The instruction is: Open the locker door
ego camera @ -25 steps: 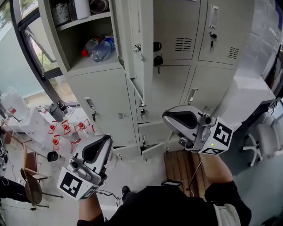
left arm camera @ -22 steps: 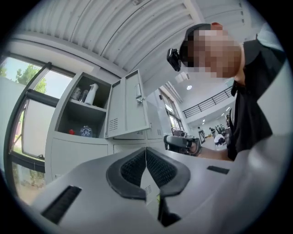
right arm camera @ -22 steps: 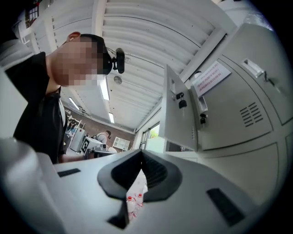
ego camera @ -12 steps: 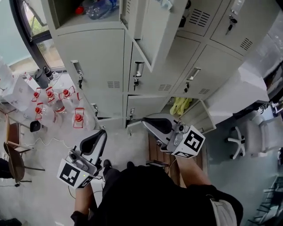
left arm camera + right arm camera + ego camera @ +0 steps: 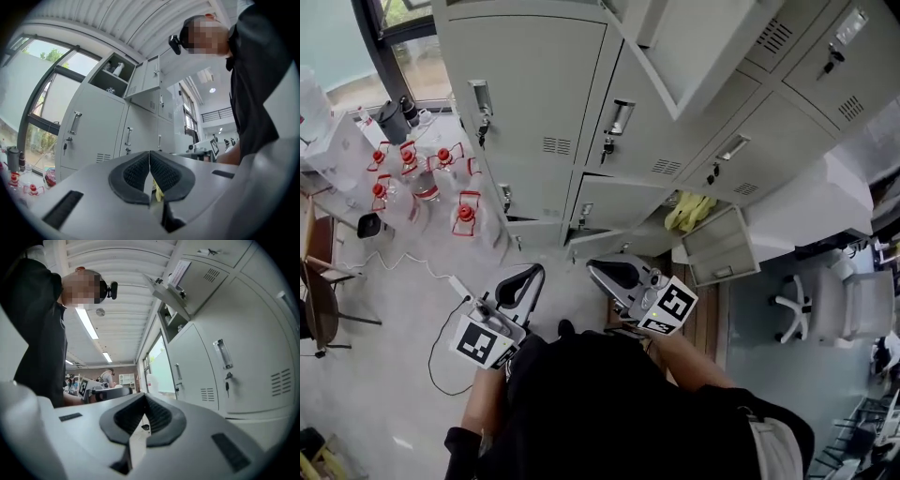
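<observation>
Both jaws are closed and empty: left gripper [image 5: 534,274] and right gripper [image 5: 598,273] each have their pads together with nothing between them, held low in front of the bottom row of lockers. I can't tell for certain which door is the target. Best guess is the closed bottom middle door [image 5: 628,202], just ahead of both grippers. Main risk: closed jaws can't take its handle [image 5: 585,214], so going in like this would just knock the sheet metal or slide off, and they need to open first. Second risk: the swung-out door [image 5: 717,251] of the neighbouring locker sits near the right gripper and could snag an elbow during the pull. Third: the cable [image 5: 441,323] on the floor near the feet and the water bottles [image 5: 441,178] at the left are trip and bump hazards if stepping back. Orientation: the door stands upright and faces the person. Its handle's long axis runs vertical at the left edge, so the hinges are probably on the right and it would swing rightward.
</observation>
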The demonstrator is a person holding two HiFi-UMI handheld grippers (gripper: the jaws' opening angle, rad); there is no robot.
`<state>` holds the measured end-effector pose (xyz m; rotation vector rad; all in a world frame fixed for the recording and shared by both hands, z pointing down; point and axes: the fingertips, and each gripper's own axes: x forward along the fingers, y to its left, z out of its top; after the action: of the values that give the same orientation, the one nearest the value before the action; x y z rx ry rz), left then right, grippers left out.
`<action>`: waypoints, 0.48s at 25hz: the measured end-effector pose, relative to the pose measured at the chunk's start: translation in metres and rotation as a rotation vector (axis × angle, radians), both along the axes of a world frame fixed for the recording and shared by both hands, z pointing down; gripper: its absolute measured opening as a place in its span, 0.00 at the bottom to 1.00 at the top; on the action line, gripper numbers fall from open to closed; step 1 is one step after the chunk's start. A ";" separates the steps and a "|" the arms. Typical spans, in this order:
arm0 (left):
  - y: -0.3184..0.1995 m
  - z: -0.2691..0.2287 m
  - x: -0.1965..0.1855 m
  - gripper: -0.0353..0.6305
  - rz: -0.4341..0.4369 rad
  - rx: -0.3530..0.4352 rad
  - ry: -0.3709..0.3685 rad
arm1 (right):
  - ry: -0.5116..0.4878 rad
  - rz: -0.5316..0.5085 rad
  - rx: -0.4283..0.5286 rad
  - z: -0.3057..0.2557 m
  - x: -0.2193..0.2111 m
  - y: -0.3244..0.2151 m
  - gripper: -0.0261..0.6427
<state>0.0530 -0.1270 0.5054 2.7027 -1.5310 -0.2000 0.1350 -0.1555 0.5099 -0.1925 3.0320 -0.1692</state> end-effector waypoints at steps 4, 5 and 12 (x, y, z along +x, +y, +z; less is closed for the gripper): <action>0.004 0.035 -0.004 0.08 -0.034 -0.086 -0.063 | 0.068 0.004 0.017 0.023 -0.002 0.000 0.06; 0.007 0.038 -0.006 0.08 -0.037 -0.099 -0.047 | 0.071 -0.008 0.022 0.024 -0.003 0.003 0.06; 0.007 0.020 -0.009 0.08 -0.040 -0.092 -0.034 | 0.050 -0.039 0.055 0.011 -0.010 0.009 0.06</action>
<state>0.0443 -0.1196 0.5255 2.6199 -1.5637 -0.0823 0.1246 -0.1463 0.5208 -0.1354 3.0870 -0.0846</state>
